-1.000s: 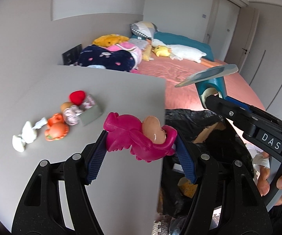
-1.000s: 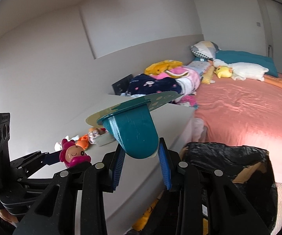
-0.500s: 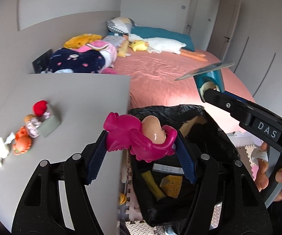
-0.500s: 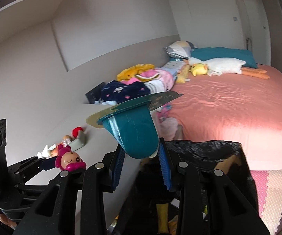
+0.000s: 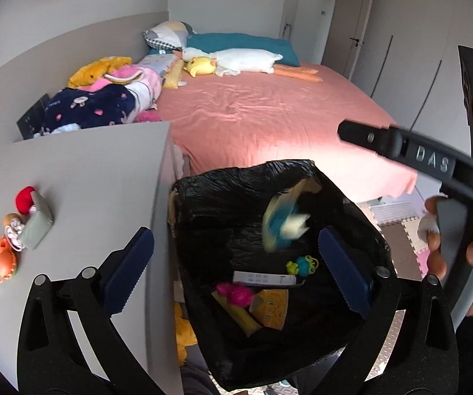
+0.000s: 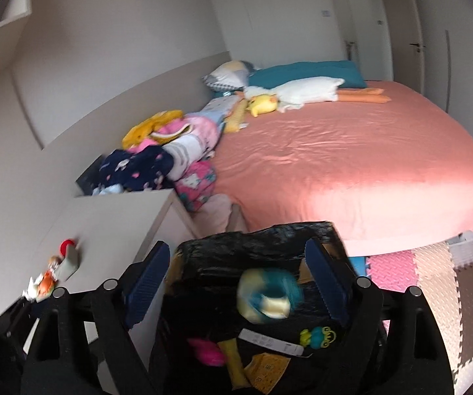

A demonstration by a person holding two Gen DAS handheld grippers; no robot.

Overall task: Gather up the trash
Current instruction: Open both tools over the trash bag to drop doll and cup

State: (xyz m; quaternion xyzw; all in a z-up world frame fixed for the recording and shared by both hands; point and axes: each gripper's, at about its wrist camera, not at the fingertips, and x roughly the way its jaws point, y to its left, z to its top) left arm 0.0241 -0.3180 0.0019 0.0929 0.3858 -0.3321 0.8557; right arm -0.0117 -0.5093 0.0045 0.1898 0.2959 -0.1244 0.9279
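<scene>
Left wrist view: both tongs, left [image 5: 233,263] and right [image 6: 236,276], have just opened wide and hold nothing; the blue cup [image 5: 281,225] is falling mid-frame into the black bag [image 5: 351,210]. Keep them over the bag until it lands, then go for the small toys [image 5: 16,230] on the tabletop [image 5: 98,177] at the left.

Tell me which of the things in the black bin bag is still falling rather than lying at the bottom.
The blurred teal cup, caught mid-air near the black bin bag's mouth. The pink toy, the green-and-blue toy and the white slip lie sharp at the bottom.
</scene>
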